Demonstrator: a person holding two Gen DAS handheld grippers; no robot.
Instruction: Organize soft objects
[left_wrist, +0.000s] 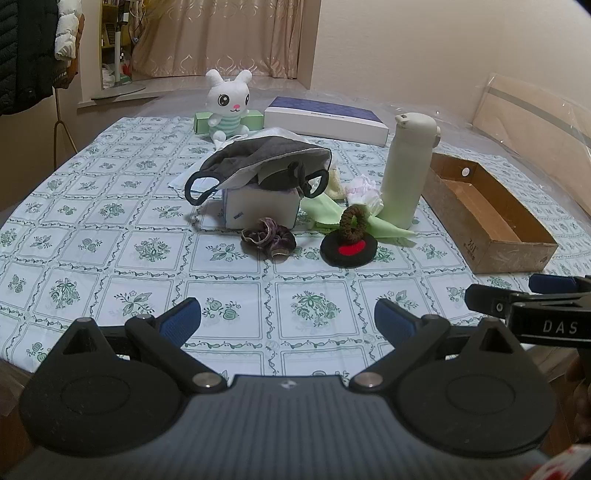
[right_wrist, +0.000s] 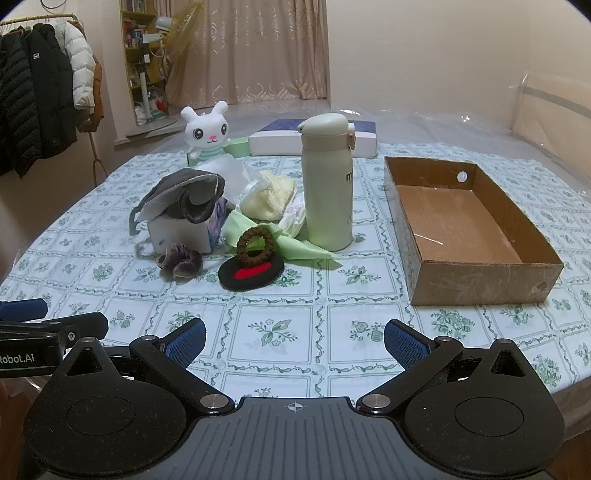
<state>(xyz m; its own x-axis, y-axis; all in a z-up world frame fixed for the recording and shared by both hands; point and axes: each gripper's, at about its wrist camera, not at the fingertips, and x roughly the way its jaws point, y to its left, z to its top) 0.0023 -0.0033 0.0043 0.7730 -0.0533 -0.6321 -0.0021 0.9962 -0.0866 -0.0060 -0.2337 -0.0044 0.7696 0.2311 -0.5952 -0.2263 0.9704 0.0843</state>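
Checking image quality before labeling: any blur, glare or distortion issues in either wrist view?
Left wrist: sharp, strong fisheye bending of the tablecloth edges, dark vignette in the top right corner, soft shadows under the bottle. Right wrist: also sharp, same barrel distortion, mild glare on the plastic sheet behind the cardboard box; even indoor light in both.

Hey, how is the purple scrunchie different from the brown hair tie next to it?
The purple scrunchie is dark, velvety and crumpled into a loose heap; the brown hair tie is a neat, tight ring with an open centre. The scrunchie lies directly on the tablecloth in front of the white box; the hair tie stands tilted on the black pad with a red spot. Both are small soft loops, untouched by either claw.
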